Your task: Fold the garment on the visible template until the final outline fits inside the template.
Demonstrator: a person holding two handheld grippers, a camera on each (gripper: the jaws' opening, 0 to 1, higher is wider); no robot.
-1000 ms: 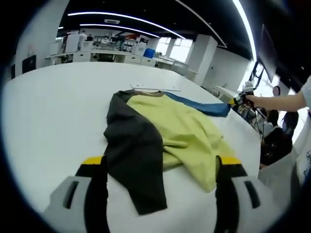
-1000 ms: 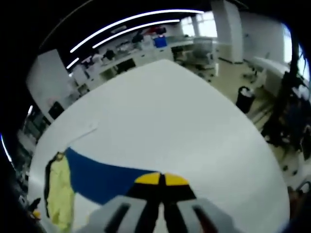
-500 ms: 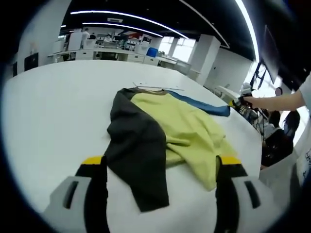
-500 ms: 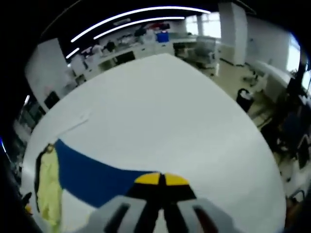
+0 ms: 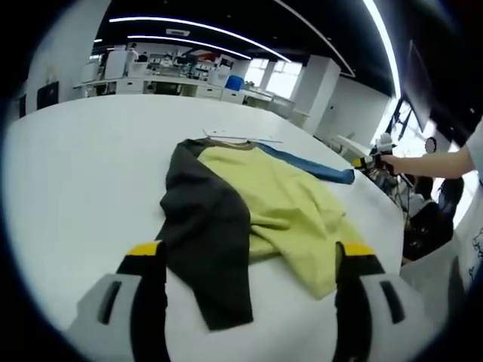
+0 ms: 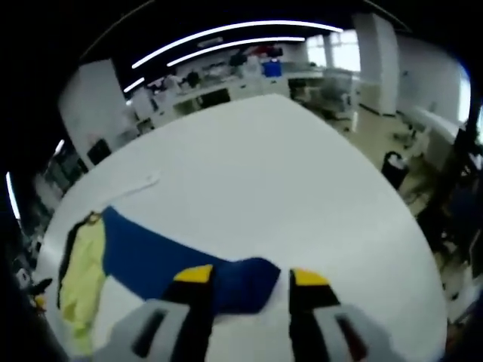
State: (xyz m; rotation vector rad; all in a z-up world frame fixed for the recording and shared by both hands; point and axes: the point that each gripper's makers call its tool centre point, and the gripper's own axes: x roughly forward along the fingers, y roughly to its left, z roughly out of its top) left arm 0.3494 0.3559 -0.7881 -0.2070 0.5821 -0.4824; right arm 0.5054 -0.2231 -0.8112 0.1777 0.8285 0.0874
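right gripper (image 6: 245, 277): jaws parted around blue sleeve cuff (image 6: 245, 283) (stretched flat for folding) | left gripper (image 5: 245, 253): wide open, empty, near yellow-green cloth shirt (image 5: 279, 204) | white table (image 5: 75, 173)

Grey tongs (image 5: 245, 260) (yellow-tipped black jaws).

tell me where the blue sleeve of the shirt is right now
In the right gripper view the blue sleeve lies flat on the white table, its end between the open right gripper jaws. In the left gripper view it stretches rightward from the yellow body.
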